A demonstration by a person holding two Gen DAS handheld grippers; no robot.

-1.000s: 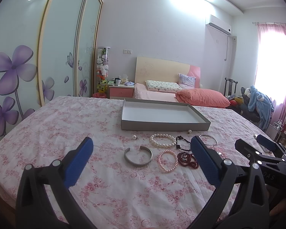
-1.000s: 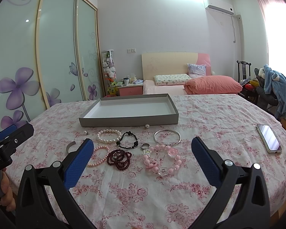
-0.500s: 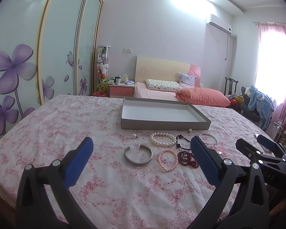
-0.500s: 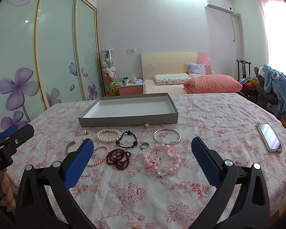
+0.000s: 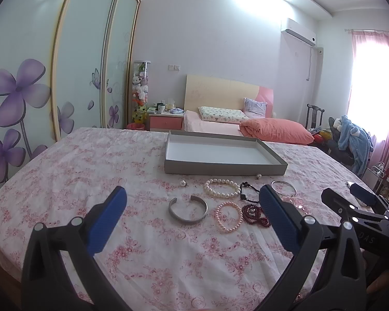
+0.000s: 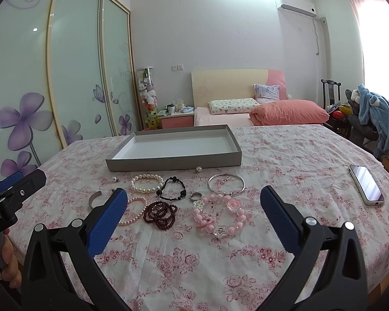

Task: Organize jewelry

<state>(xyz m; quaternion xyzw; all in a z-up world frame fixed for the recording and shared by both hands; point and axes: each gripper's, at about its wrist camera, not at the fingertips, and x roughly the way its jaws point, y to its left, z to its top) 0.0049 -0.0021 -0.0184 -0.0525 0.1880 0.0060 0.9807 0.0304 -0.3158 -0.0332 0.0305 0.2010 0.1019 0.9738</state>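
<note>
Jewelry (image 6: 168,202) on tablecloth ahead of both tools (image 5: 192,204) (image 6: 193,207); jaws wide apart, empty.

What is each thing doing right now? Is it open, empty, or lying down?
Left gripper: open, holding nothing.
Right gripper: open, holding nothing.
Grey box: lidless, empty.
Silver cuff: lying flat on the cloth.
White pearl bracelet: lying flat.
Dark red beads: coiled in a heap.
Phone: lying flat, screen up, dark.
</note>
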